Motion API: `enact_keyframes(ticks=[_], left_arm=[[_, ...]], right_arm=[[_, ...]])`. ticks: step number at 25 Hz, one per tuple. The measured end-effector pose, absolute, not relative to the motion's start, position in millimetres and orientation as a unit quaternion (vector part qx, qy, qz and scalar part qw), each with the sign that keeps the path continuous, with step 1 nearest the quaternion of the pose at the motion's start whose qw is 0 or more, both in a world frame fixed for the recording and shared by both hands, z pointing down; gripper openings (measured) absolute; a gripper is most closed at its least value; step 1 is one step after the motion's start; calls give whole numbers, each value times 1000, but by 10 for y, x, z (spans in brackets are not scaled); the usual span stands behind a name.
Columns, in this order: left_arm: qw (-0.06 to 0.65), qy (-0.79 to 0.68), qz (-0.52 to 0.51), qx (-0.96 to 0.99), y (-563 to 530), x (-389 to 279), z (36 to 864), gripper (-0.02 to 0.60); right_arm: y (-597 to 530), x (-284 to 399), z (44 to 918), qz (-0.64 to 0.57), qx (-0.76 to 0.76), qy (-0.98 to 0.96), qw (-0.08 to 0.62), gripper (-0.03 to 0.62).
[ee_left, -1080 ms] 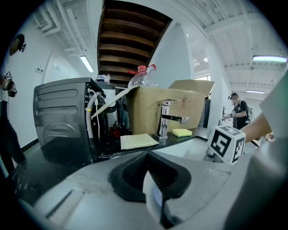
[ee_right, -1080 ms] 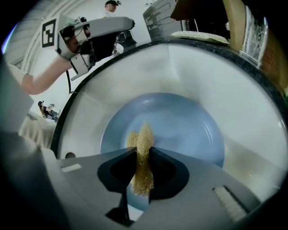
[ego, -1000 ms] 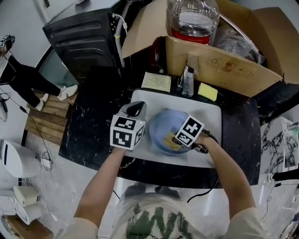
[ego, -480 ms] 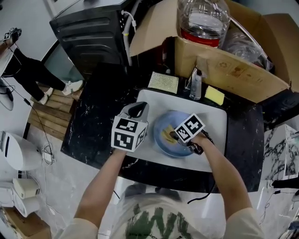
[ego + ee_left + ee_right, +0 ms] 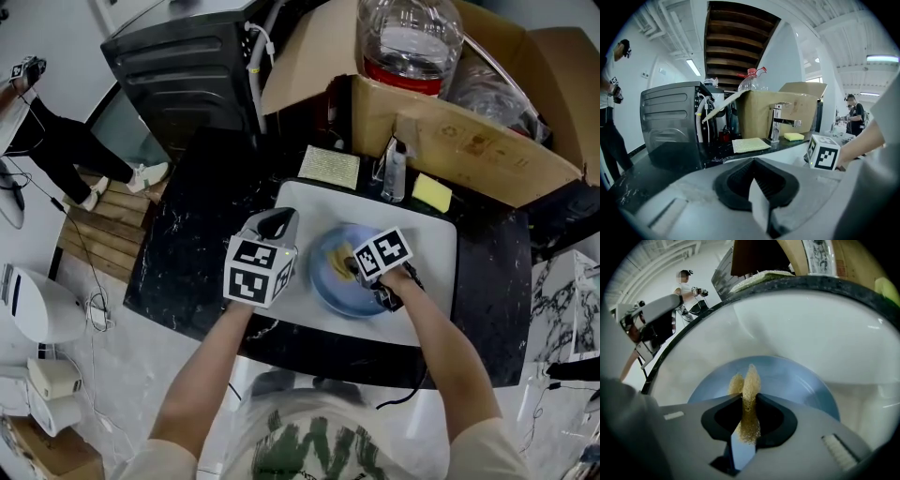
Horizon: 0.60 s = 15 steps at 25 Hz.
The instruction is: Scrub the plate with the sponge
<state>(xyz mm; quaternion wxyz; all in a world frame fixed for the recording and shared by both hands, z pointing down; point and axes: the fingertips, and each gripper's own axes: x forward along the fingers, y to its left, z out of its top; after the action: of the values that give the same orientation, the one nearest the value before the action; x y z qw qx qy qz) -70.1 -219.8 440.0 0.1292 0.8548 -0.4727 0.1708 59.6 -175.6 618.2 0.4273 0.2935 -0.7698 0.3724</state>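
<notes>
A blue plate lies in the white sink basin. My right gripper reaches over the plate from the right, shut on a yellow-brown sponge that it presses onto the plate's left half. In the right gripper view the sponge sticks out between the jaws over the plate. My left gripper hovers over the basin's left rim, beside the plate and apart from it. Its jaws are shut with nothing between them.
Behind the basin stand a faucet, a yellow sponge and a pale green scouring cloth. A cardboard box with a large bottle is at the back, a black machine at back left. A person stands far left.
My right gripper has slid the sponge a little across the plate, toward its far left part. The left gripper has stayed where it was.
</notes>
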Motion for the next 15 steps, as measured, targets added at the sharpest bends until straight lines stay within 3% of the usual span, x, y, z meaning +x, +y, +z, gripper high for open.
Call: enact_keyframes(ticks=[15], left_arm=[[121,-443,168,872,-2126,-420,4346,-2]], right_arm=[[-1645,1253,6102,324,361,-710,511,75]])
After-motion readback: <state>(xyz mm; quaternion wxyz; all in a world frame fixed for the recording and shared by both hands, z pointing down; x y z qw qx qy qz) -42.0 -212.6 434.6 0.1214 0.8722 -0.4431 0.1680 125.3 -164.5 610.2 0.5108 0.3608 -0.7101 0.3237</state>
